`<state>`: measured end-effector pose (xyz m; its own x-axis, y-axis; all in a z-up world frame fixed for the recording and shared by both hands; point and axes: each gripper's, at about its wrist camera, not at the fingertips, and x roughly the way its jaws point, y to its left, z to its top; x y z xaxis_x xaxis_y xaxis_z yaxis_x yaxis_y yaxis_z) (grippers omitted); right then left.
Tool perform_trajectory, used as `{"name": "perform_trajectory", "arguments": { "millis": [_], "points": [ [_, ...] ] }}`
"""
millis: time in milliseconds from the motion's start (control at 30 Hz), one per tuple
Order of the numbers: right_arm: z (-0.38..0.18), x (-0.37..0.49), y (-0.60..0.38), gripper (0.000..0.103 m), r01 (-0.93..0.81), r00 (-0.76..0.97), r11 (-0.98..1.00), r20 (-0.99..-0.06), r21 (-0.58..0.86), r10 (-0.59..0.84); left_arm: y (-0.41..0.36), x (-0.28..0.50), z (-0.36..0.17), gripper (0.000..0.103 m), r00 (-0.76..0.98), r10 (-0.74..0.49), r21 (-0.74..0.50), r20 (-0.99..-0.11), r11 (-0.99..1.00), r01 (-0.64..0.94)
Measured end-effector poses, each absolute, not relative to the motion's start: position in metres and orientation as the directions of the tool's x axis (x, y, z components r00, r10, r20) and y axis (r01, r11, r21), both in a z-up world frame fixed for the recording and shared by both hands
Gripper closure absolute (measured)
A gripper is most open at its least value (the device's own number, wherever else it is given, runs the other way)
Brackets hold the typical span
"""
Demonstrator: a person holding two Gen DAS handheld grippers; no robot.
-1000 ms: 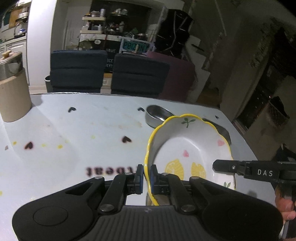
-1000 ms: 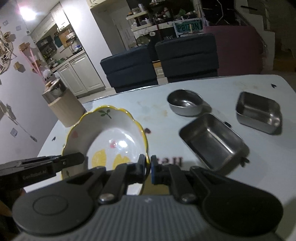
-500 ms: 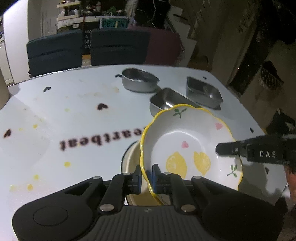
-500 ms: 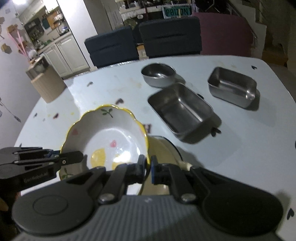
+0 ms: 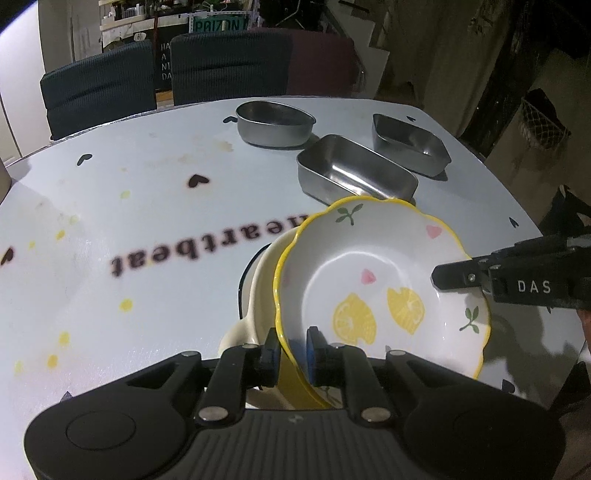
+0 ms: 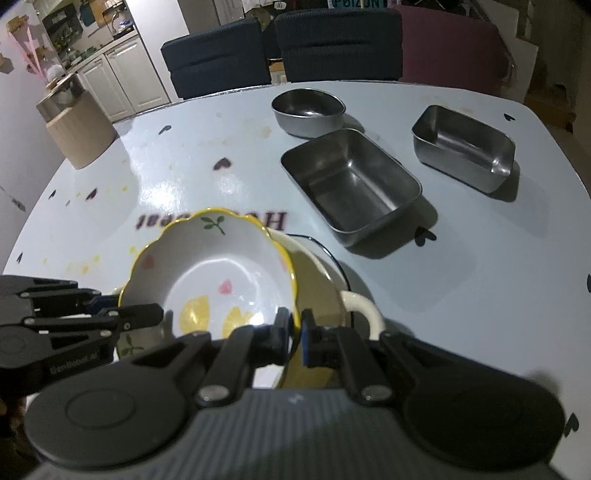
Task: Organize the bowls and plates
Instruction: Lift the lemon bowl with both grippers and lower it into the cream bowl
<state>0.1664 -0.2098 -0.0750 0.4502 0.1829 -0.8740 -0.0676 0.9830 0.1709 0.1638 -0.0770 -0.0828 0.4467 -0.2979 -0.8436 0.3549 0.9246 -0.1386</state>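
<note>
Both grippers have sunk toward the table since the earlier frames, carrying the lemon-patterned bowl (image 5: 373, 284) down until it sits tilted over a cream dish (image 5: 258, 295) that was out of sight a second ago. The left gripper (image 5: 291, 354) straddles the bowl's yellow scalloped rim at the lower centre of its view; its jaws have just been easing apart, and a sliver of room now shows beside the rim, so the pads no longer press on it. The right gripper (image 6: 293, 332) has its jaws narrow, pinched on the opposite rim at the lower centre of its own view.

The cream dish has a loop handle (image 6: 364, 310) at its right side and a dark-edged plate (image 6: 328, 258) beneath it. Above and right of the stack, just beside it, stands a large steel rectangular tray (image 6: 351, 184); a smaller steel tray (image 6: 465, 147) lies farther right near the table's edge, and a round steel bowl (image 6: 308, 107) sits beyond them. The left half of the table (image 5: 110, 184) is open room.

Printed on the tabletop, upside down, is "heartbeat" (image 5: 207, 251), among dark hearts and yellow dots. "DAS" is printed on the right gripper's side in the left view, and a sign at the top of that view reads "PAIZON" (image 5: 218, 24).

Dark chairs (image 5: 99, 88) stand at the far edge; white kitchen cabinets (image 6: 122, 74) fill the upper left of the right view.
</note>
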Motion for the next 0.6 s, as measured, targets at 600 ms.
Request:
{"name": "perform_trajectory", "arguments": {
  "millis": [600],
  "points": [
    [-0.085, 0.174, -0.206, 0.093, -0.048, 0.402, 0.990, -0.904, 0.135, 0.143, -0.082, 0.160, -0.089, 0.088, 0.423, -0.300, -0.121, -0.855, 0.909, 0.400]
  ]
}}
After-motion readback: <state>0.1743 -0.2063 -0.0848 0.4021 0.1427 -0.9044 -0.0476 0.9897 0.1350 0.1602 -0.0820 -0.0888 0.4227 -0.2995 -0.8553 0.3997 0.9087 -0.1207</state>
